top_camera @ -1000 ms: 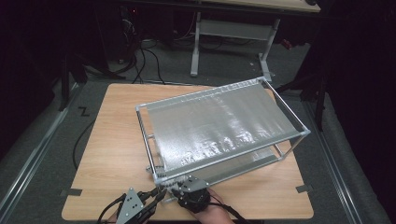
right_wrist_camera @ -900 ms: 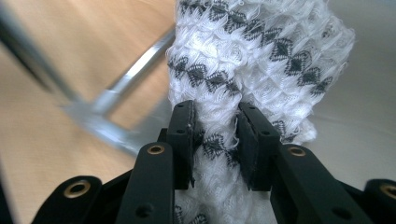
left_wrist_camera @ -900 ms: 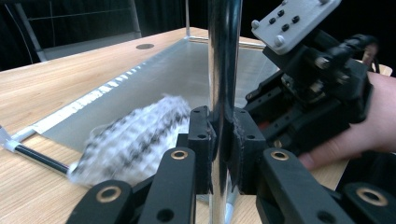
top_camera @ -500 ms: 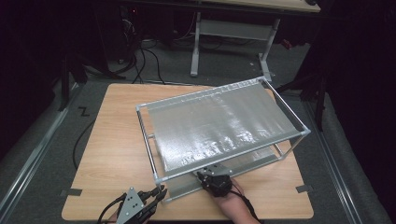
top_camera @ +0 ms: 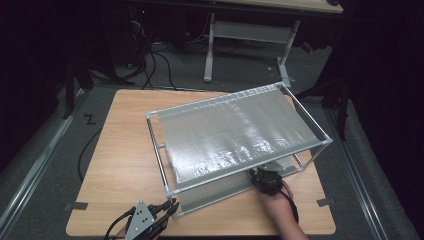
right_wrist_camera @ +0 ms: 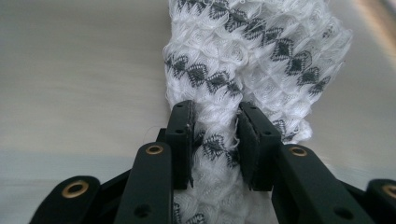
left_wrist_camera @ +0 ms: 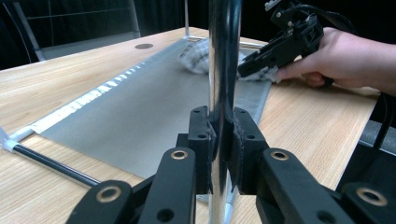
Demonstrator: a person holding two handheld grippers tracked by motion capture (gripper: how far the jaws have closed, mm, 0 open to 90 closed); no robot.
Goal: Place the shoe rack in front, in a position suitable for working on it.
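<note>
Cloth (right_wrist_camera: 243, 65) end cut off at the top edge, grey shelf sheet (right_wrist_camera: 70, 70) behind it blurred; left gripper (top_camera: 172, 205) body cropped at the bottom edge

One wooden table (top_camera: 115, 165) is standing in front of me, carrying one metal-framed rack (top_camera: 160, 150) with two grey sheet shelves, an upper (top_camera: 235, 135) and a lower (left_wrist_camera: 135, 107). One white cloth with a dark diamond pattern (right_wrist_camera: 252, 60) is lying on the lower shelf. Two black grippers are working here, the left gripper (left_wrist_camera: 223, 140) and the right gripper (right_wrist_camera: 215, 140). One hand (left_wrist_camera: 345, 58) is showing beside the cloth.
</note>
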